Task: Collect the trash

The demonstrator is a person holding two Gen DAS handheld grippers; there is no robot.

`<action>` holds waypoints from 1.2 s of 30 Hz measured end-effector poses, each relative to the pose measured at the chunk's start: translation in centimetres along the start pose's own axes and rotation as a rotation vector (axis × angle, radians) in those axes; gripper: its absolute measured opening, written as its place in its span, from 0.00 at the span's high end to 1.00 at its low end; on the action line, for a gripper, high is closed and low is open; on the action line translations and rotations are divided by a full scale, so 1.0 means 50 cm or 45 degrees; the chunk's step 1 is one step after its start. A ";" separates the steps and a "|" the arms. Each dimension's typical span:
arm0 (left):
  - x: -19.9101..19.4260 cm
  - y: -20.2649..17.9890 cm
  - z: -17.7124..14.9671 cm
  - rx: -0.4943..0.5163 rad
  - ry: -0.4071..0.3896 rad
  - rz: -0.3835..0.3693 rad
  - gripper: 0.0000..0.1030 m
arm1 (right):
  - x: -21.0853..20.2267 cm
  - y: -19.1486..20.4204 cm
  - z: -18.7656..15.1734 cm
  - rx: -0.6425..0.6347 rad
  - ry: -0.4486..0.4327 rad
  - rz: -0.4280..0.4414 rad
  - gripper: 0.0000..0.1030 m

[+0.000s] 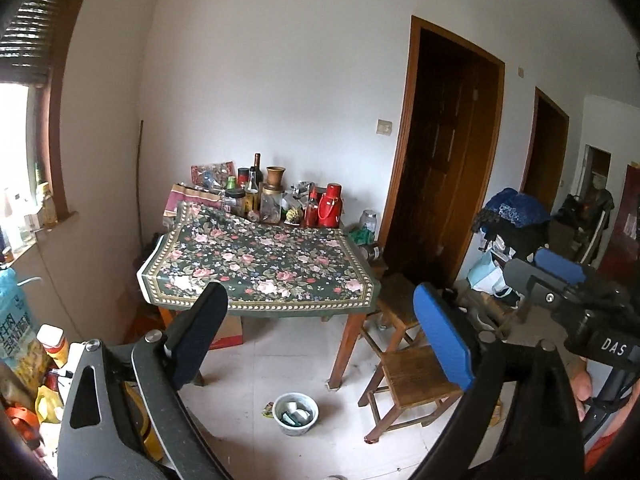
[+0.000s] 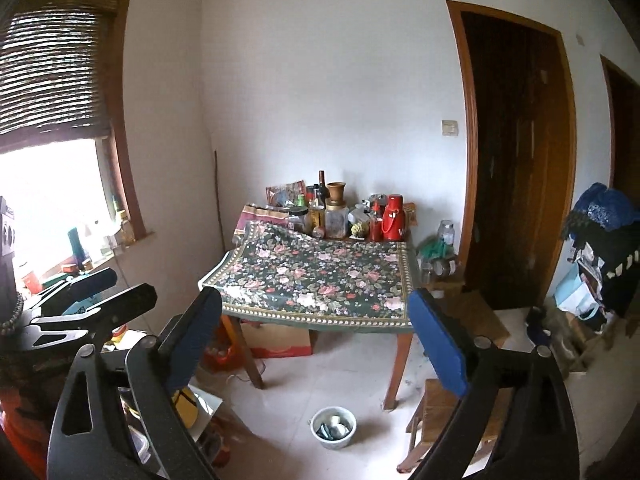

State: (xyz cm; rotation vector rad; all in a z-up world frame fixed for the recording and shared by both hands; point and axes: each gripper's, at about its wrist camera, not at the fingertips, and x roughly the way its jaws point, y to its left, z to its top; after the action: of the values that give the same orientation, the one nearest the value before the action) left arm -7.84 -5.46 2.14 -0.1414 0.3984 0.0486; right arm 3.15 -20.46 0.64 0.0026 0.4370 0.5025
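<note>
A white basin (image 1: pixel 295 413) with crumpled trash pieces inside sits on the pale floor in front of a table; it also shows in the right wrist view (image 2: pixel 333 427). A small yellowish scrap (image 1: pixel 267 410) lies on the floor beside the basin. My left gripper (image 1: pixel 320 332) is open and empty, held high above the floor. My right gripper (image 2: pixel 316 328) is open and empty too. The right gripper shows at the right edge of the left wrist view (image 1: pixel 556 276), and the left gripper at the left edge of the right wrist view (image 2: pixel 100 292).
A table with a floral cloth (image 1: pixel 260 264) holds bottles, jars and a red thermos (image 1: pixel 330 205) at its back. Wooden stools (image 1: pixel 412 384) stand right of the basin. A cardboard box (image 2: pixel 276 340) lies under the table. Clutter fills the left floor (image 1: pixel 44 364). Dark doors (image 1: pixel 444 152) stand at right.
</note>
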 end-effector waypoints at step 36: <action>-0.022 0.018 -0.010 0.021 -0.016 -0.002 0.05 | -0.047 0.038 -0.013 -0.036 0.048 0.004 0.09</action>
State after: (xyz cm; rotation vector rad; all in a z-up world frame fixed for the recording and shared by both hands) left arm -9.10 -4.65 1.98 -0.1250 0.3863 0.0443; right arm 0.15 -19.96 1.22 -0.0333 0.4665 0.5125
